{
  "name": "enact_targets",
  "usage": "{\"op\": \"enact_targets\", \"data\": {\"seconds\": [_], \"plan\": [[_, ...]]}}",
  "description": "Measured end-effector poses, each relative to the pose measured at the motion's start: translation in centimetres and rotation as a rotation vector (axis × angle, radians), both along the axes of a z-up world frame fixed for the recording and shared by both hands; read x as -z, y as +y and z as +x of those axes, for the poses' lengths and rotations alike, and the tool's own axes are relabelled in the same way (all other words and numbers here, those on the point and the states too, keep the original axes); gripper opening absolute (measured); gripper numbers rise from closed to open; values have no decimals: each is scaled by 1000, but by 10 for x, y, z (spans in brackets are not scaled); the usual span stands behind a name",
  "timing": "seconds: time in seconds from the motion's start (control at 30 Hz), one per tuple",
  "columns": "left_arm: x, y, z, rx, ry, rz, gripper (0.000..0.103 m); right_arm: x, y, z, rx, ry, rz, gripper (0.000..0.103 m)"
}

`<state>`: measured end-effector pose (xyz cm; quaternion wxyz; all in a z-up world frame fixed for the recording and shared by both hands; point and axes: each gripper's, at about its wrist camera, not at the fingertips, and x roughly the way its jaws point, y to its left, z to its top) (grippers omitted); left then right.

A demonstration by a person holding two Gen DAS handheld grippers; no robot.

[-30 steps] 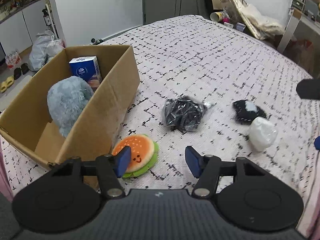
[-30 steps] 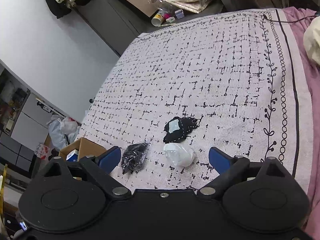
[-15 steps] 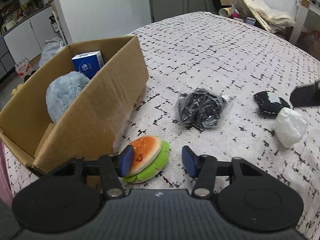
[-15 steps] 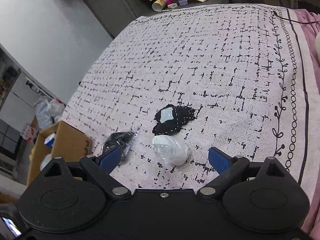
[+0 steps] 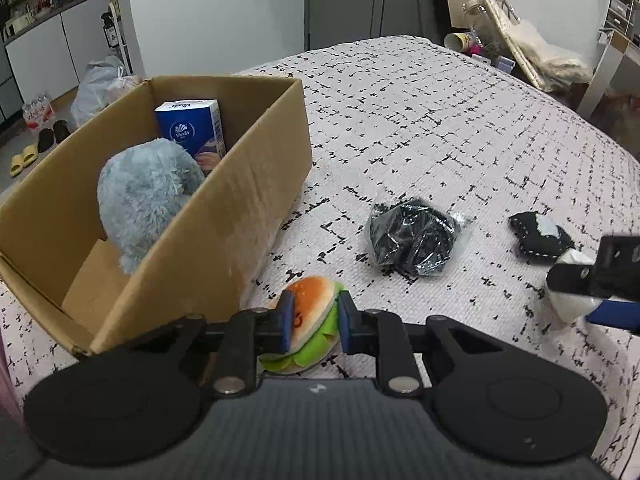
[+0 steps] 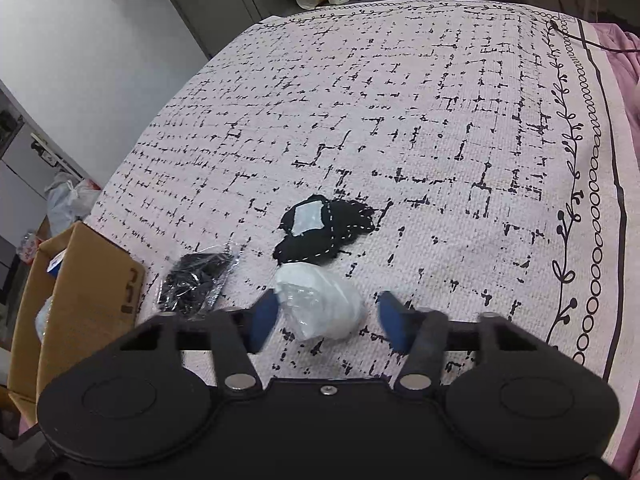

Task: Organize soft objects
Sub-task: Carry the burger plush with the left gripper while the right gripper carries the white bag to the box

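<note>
An orange and green burger plush (image 5: 312, 296) lies on the patterned bedspread (image 5: 440, 120) beside the cardboard box (image 5: 224, 216). My left gripper (image 5: 313, 320) has its blue pads pressed on both sides of the burger, and the jaws are still closing. A white plastic-wrapped bundle (image 6: 320, 300) sits between the pads of my right gripper (image 6: 328, 318). Those jaws are closing too, with a gap still showing on the right side. The box holds a fluffy blue plush (image 5: 144, 196) and a blue tissue pack (image 5: 192, 128).
A black item in clear plastic (image 5: 412, 240) and a black pouch with a white patch (image 6: 320, 232) lie mid-bed. The right gripper (image 5: 600, 288) shows at the left wrist view's right edge. Slippers and bags sit on the floor at left; a pink sheet (image 6: 628, 80) borders the bed.
My left jaws have narrowed onto the burger plush. My right gripper has come down over the white bundle and its jaws have drawn in around it.
</note>
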<state>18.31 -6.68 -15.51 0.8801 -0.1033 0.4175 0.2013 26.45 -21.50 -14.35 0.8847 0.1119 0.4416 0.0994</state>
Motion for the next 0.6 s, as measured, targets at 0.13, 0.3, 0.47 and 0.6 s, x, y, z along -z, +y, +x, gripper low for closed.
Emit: {"op": "enact_targets", "data": {"seconds": [0.13,0.3,0.47,0.6], "plan": [[-6,2,-2,12,-16,-36,19,3,3,2,0,-3,-17,44],[-15,0,-6,36,-31,-84,18,-2,2,-3,0,-24,-22,40],[-28,-4,-11,60,-63,-104,18,-20,-9,-14,0,-54,16,40],[-40,-5,-14,67,-79,-122,18,-34,-18,-24,-7,-75,58,40]]}}
